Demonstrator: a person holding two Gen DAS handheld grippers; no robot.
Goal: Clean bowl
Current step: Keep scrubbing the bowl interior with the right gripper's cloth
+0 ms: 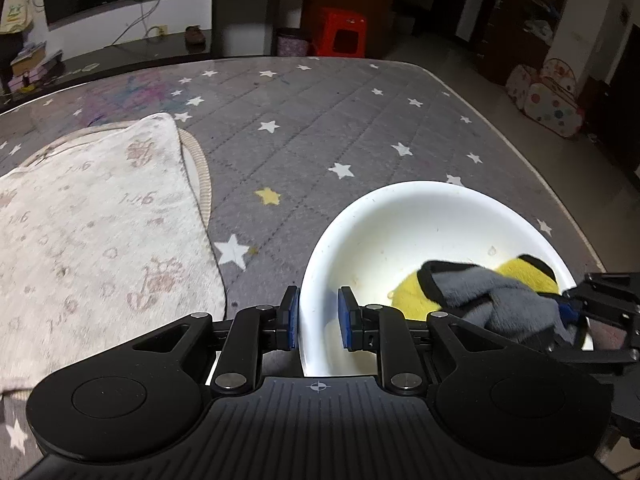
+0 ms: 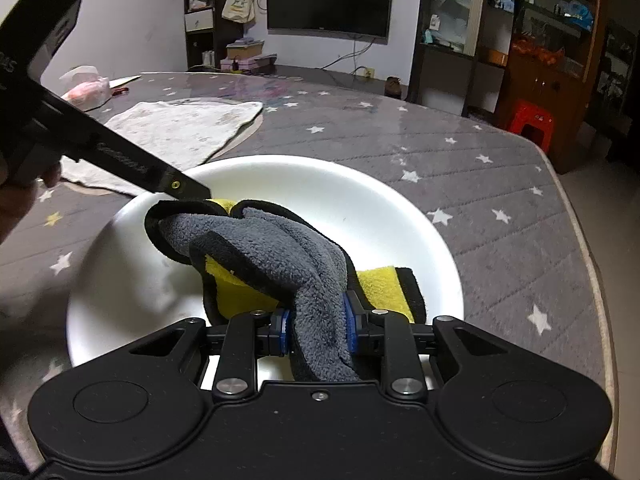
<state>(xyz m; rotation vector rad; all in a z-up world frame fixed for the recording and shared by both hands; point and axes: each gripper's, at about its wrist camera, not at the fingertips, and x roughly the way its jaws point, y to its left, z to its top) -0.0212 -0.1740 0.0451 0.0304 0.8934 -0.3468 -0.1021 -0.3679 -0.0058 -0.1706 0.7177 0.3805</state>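
Observation:
A white bowl [image 1: 420, 232] sits on the grey star-patterned table; it also shows in the right wrist view [image 2: 360, 200]. My left gripper [image 1: 317, 317] straddles the bowl's near-left rim, one blue pad outside and one inside, with a small gap still showing at the inner pad. My right gripper [image 2: 318, 328] is shut on a grey and yellow cloth [image 2: 276, 248] that lies bunched inside the bowl. In the left wrist view the cloth [image 1: 480, 292] lies at the bowl's right side with the right gripper [image 1: 576, 312] behind it. Faint stains mark the bowl's inside.
A pale printed towel [image 1: 92, 232] lies on the table to the left of the bowl, over a round mat [image 1: 202, 172]. A pink bag [image 2: 88, 90] sits at the table's far left. The table's edge [image 1: 520, 152] runs along the right, with floor beyond.

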